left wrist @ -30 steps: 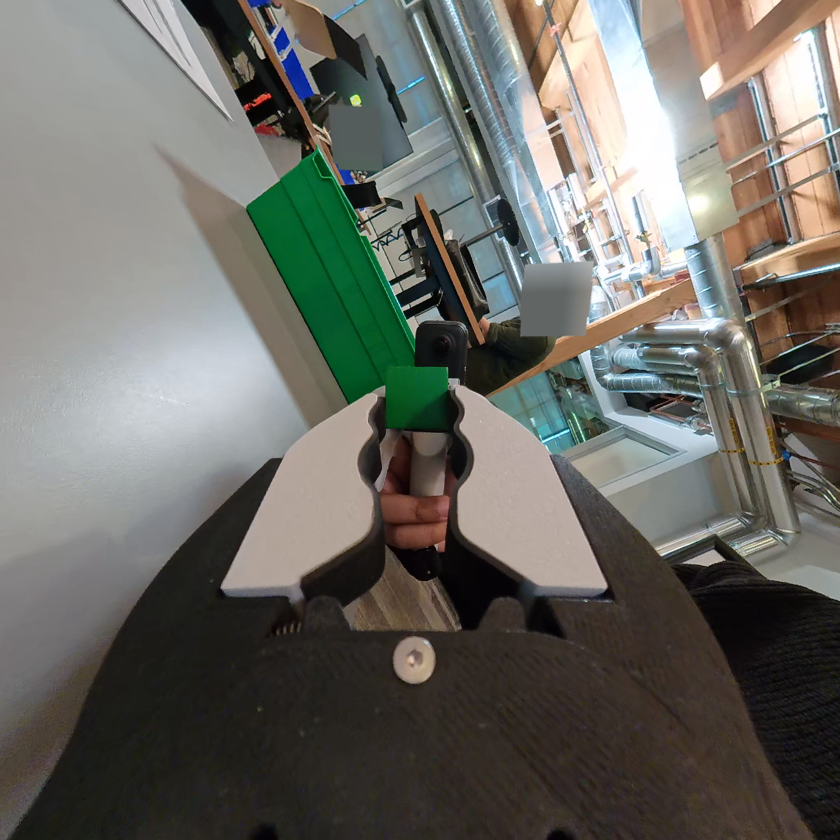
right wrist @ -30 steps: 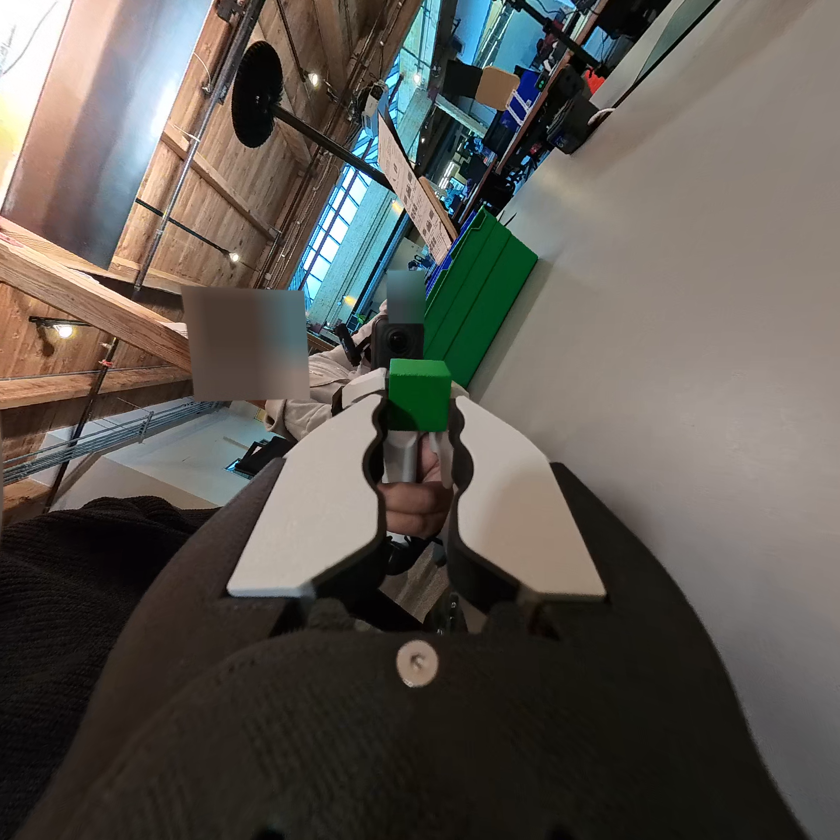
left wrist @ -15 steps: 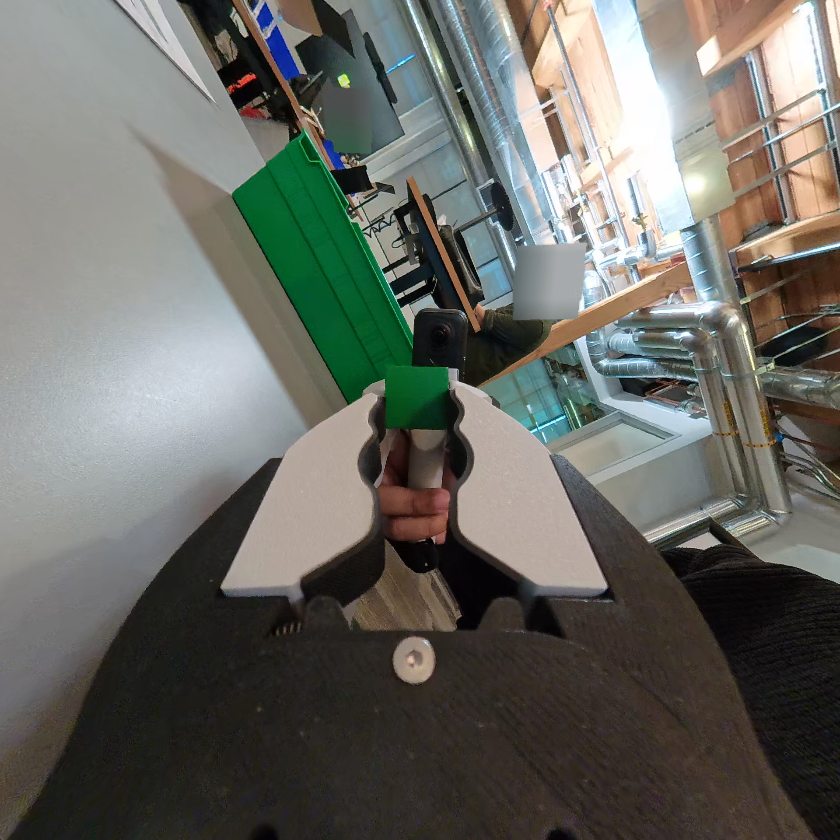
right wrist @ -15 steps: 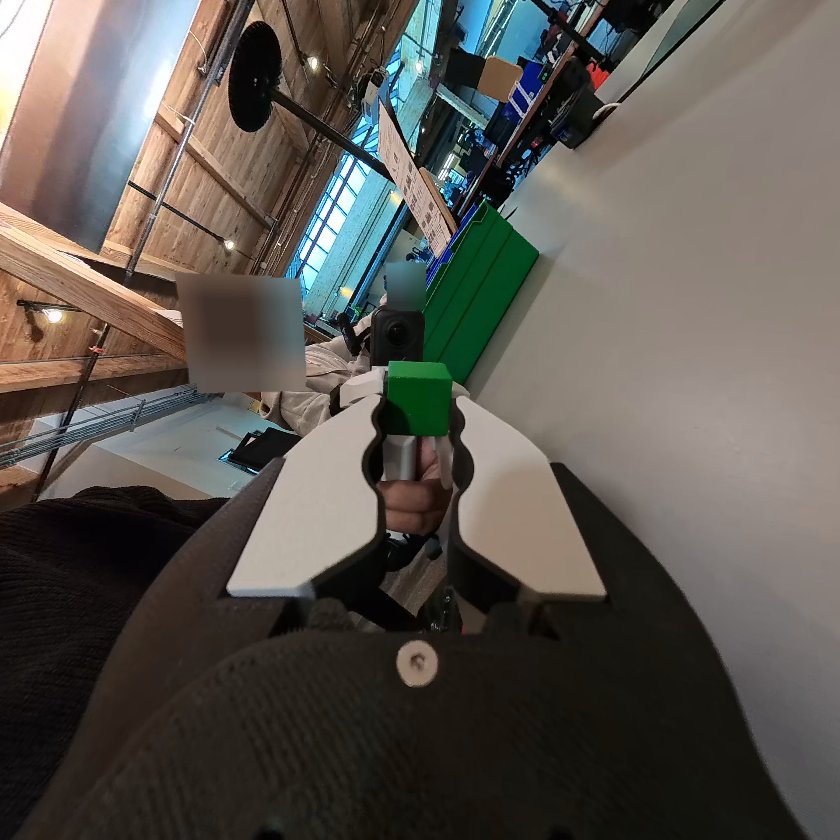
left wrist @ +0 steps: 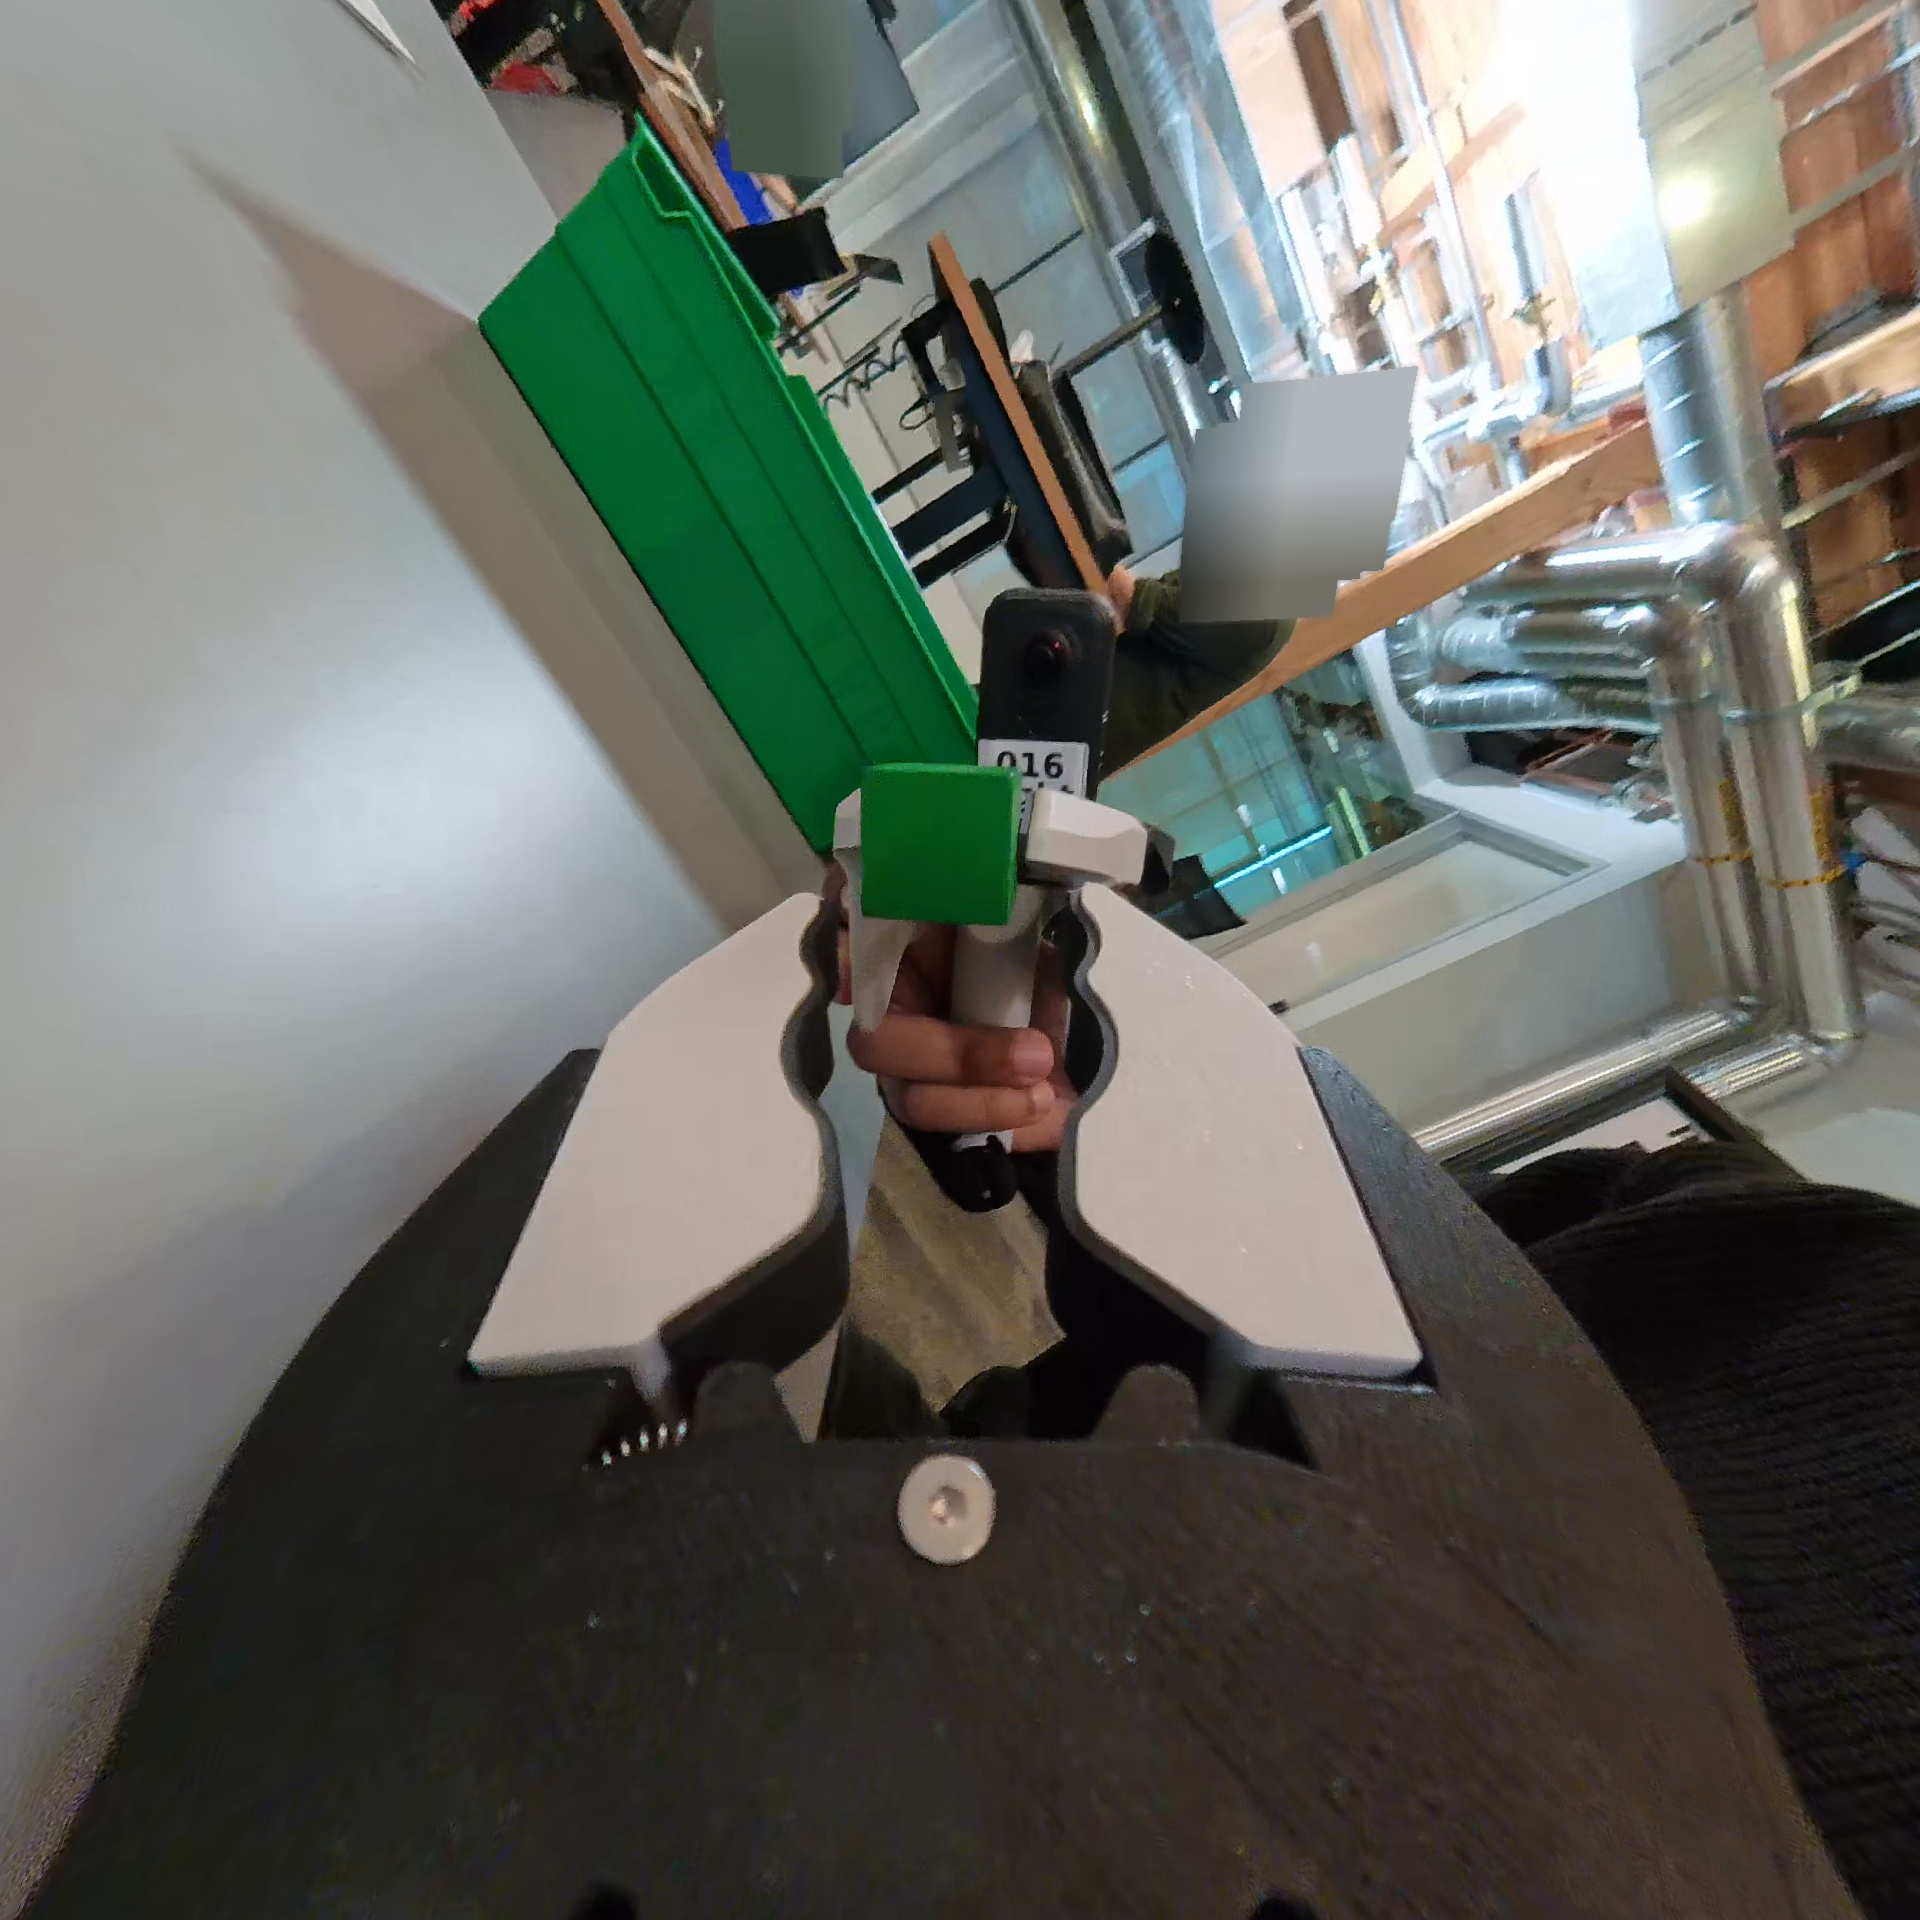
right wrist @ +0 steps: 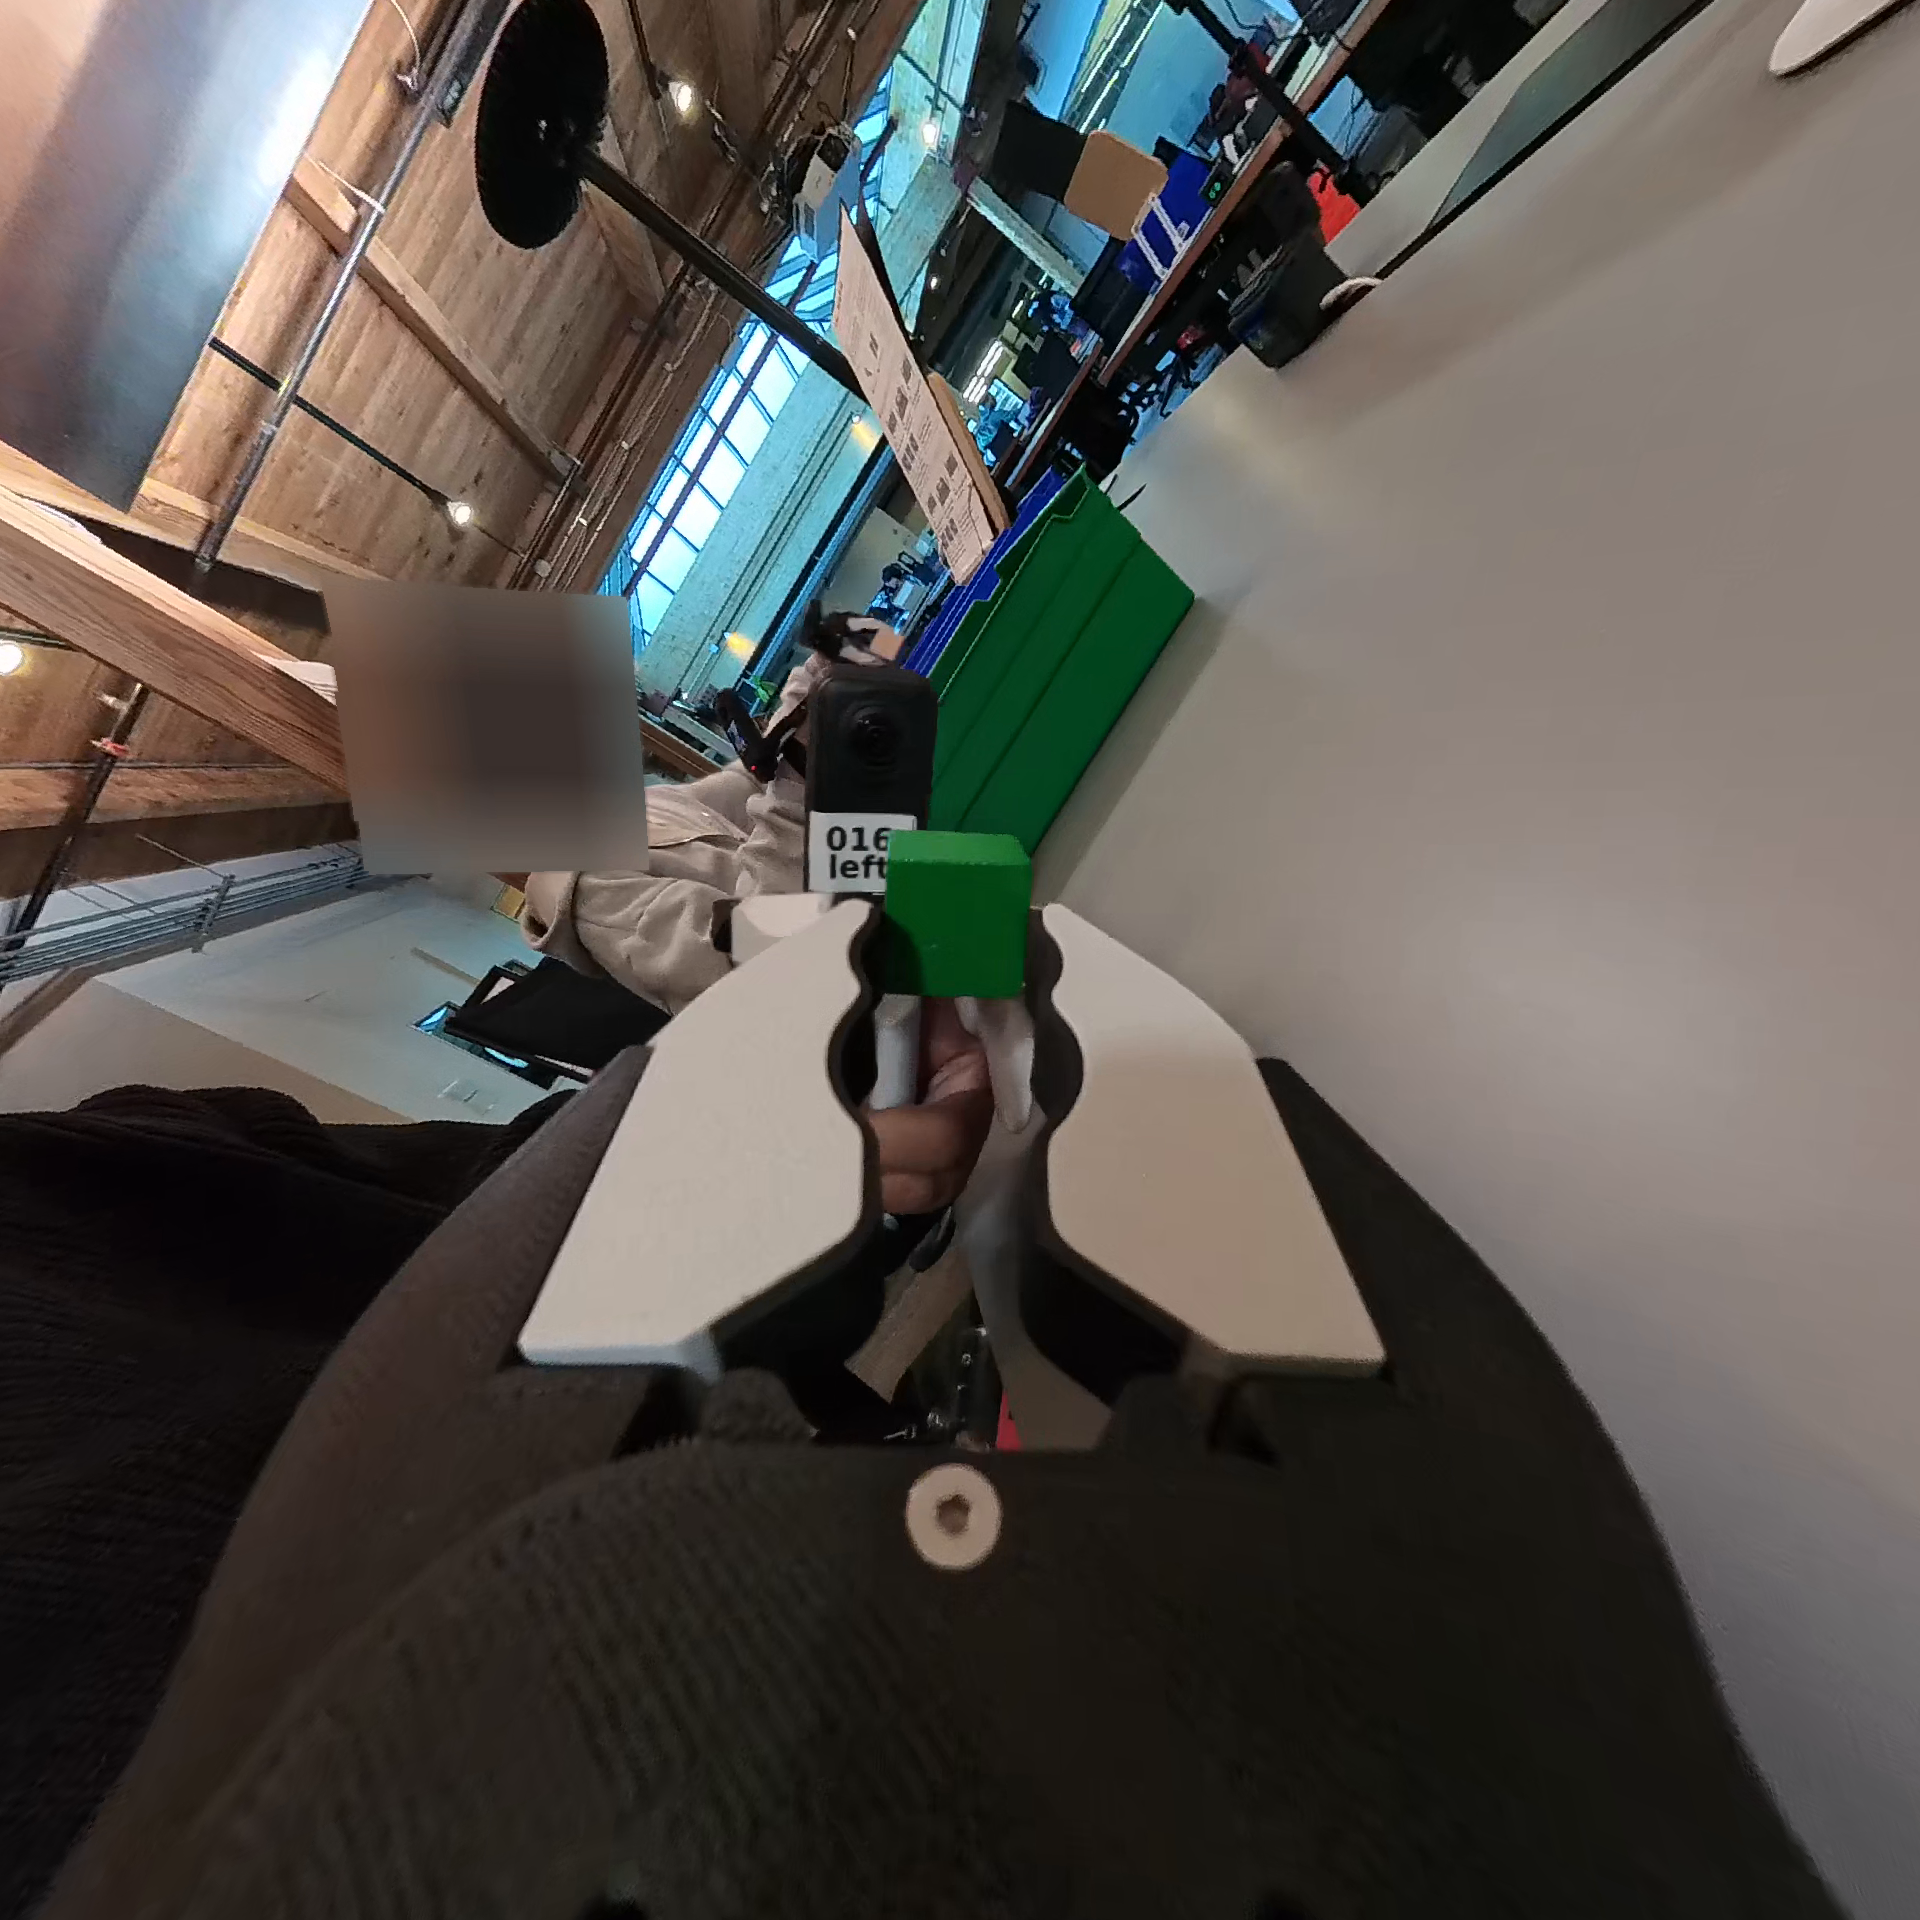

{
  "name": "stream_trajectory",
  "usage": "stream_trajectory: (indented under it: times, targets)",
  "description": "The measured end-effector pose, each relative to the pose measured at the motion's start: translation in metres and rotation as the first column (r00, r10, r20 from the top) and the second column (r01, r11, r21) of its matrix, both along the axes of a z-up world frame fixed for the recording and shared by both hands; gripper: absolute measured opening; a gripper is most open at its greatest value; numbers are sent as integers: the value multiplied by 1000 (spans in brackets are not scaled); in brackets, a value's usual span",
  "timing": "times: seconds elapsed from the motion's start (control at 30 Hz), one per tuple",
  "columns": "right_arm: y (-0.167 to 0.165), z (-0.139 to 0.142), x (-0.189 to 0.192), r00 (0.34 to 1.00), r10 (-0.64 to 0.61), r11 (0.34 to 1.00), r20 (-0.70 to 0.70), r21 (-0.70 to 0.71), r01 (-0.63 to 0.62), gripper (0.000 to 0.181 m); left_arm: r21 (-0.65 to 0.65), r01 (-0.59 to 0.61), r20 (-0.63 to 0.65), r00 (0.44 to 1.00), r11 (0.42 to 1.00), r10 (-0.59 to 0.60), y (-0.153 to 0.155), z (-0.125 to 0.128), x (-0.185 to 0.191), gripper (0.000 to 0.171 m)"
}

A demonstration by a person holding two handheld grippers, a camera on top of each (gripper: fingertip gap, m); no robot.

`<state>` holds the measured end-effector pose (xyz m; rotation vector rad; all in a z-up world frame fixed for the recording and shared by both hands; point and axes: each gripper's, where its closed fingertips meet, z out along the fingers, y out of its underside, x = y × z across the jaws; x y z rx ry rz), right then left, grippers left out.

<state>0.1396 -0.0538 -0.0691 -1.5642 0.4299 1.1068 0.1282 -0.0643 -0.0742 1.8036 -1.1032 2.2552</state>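
A small green cube [right wrist: 956, 925] sits between the tips of my right gripper [right wrist: 951, 940], which is shut on it and holds it in the air beside the grey tabletop [right wrist: 1507, 831]. In the left wrist view the same cube [left wrist: 935, 844] lies just beyond my left gripper [left wrist: 945, 920], which is open and empty. The right gripper's white fingers [left wrist: 1086, 844] clamp the cube there, with its black camera [left wrist: 1044, 675] behind. The two grippers face each other, and the left gripper's camera [right wrist: 871, 748] shows behind the cube. A hand [left wrist: 966, 1070] grips the far handle.
Both views are rolled sideways. A long green bin [left wrist: 707, 499] stands on the grey tabletop [left wrist: 260, 727] behind the grippers, and also shows in the right wrist view [right wrist: 1049, 686]. People sit in the workshop beyond. Steel pipes [left wrist: 1714, 644] run along the far wall.
My left gripper has opened and drawn back from the green cube, which both grippers held before. The right gripper stays shut on the cube.
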Motion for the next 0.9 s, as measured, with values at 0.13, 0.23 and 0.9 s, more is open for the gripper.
stream_trajectory:
  times: [0.13,0.23,0.9]
  targets:
    - [-1,0,6,1000,-6,1000,-17,-6,6,26,105,35,-38,999,994,-31,0,-8,-1,50]
    - [-2,-2,6,1000,7,1000,-19,-19,-7,26,128,53,-81,996,990,-43,7,-15,-1,49]
    - [-4,3,9,996,4,999,91,-37,-1,26,130,150,-144,981,980,-131,12,-28,-6,50]
